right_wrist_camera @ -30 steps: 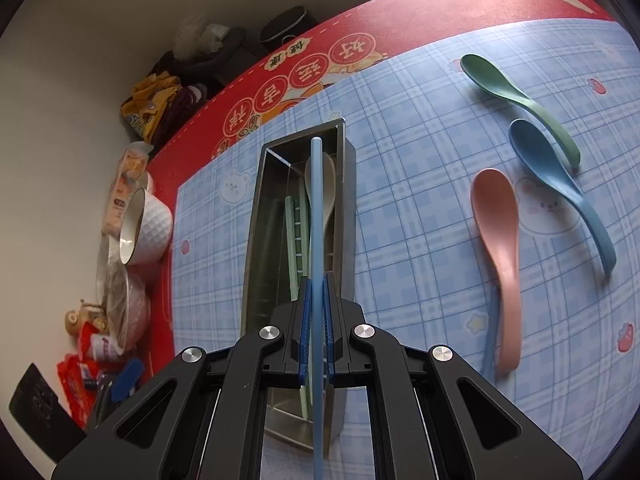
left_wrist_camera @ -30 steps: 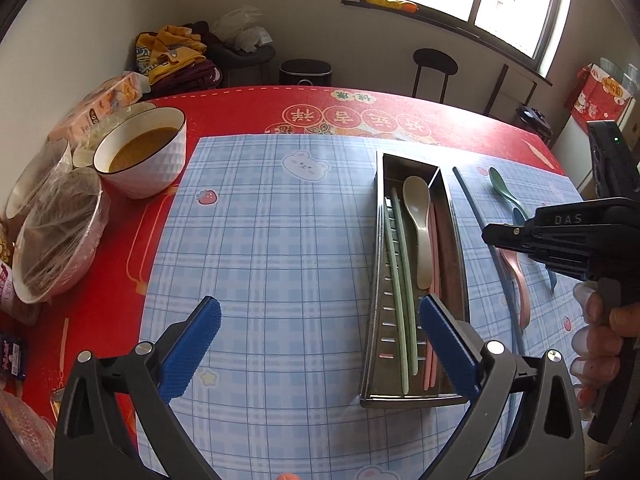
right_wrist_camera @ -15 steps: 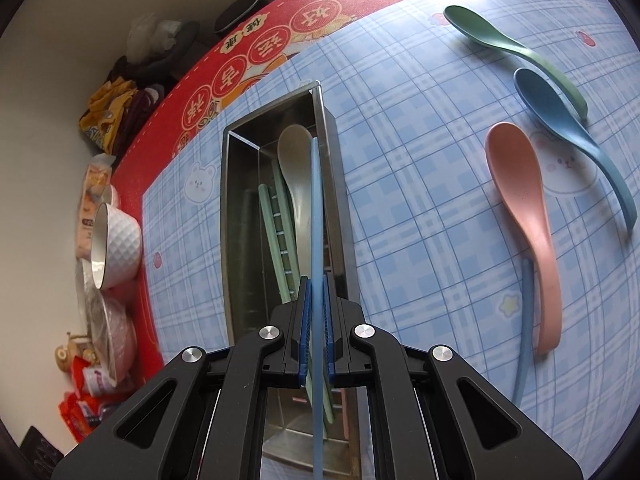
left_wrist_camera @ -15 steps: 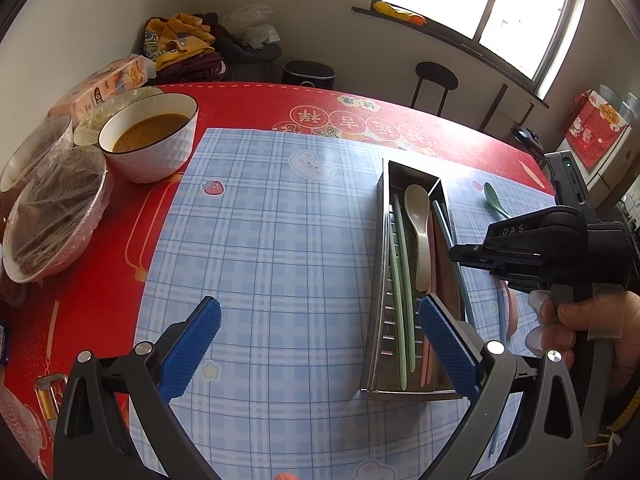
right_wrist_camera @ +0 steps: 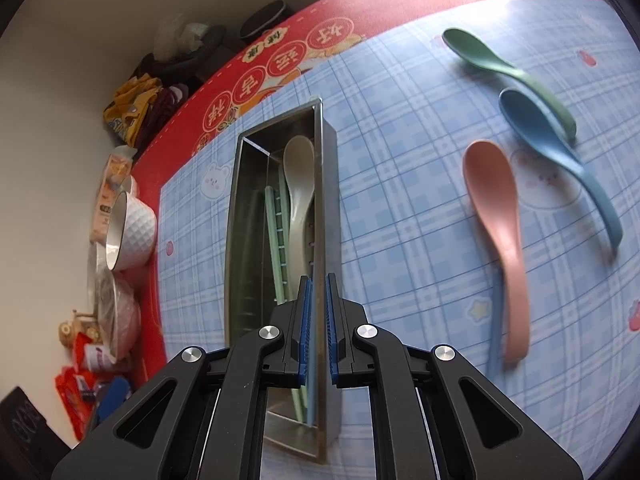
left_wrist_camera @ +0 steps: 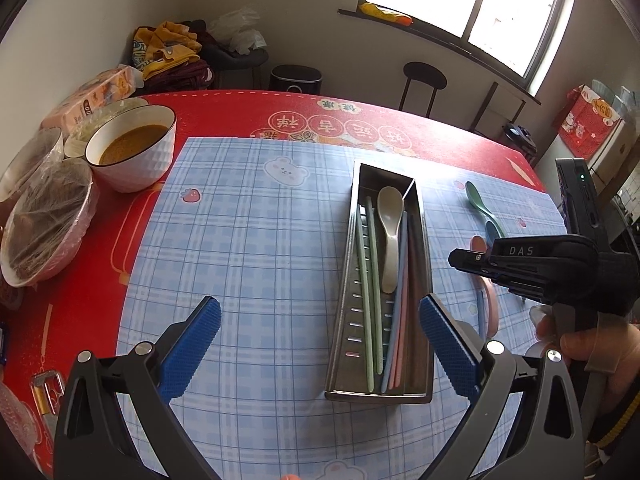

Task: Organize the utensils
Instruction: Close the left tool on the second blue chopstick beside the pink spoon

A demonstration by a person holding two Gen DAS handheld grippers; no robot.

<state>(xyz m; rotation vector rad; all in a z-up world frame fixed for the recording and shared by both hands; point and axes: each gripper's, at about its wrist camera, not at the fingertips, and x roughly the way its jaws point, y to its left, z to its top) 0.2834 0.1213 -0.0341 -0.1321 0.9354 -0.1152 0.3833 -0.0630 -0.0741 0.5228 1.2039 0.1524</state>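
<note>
A steel utensil tray [left_wrist_camera: 423,240] [right_wrist_camera: 330,184] lies on the blue checked mat. In it lie a beige spoon [left_wrist_camera: 390,232] [right_wrist_camera: 298,184], green chopsticks [left_wrist_camera: 366,280] [right_wrist_camera: 274,232], pink chopsticks and a blue chopstick [left_wrist_camera: 396,312] [right_wrist_camera: 310,406]. My right gripper [right_wrist_camera: 316,312] hovers over the tray's right wall, jaws slightly apart and empty; it shows in the left wrist view [left_wrist_camera: 460,260]. My left gripper [left_wrist_camera: 320,340] is wide open and empty near the tray's near end. Pink [right_wrist_camera: 496,220], blue [right_wrist_camera: 552,148] and green [right_wrist_camera: 492,60] spoons and another blue chopstick [right_wrist_camera: 494,332] lie on the mat to the right.
A bowl of brown soup [left_wrist_camera: 132,148], covered bowls [left_wrist_camera: 44,216] and snack packets [left_wrist_camera: 96,96] stand at the table's left edge. A stool [left_wrist_camera: 424,80] and a bin [left_wrist_camera: 296,78] stand beyond the red tablecloth [left_wrist_camera: 240,108].
My right gripper moved over the tray and its jaws parted, letting go of the blue chopstick, which now lies in the tray. My left gripper stayed open.
</note>
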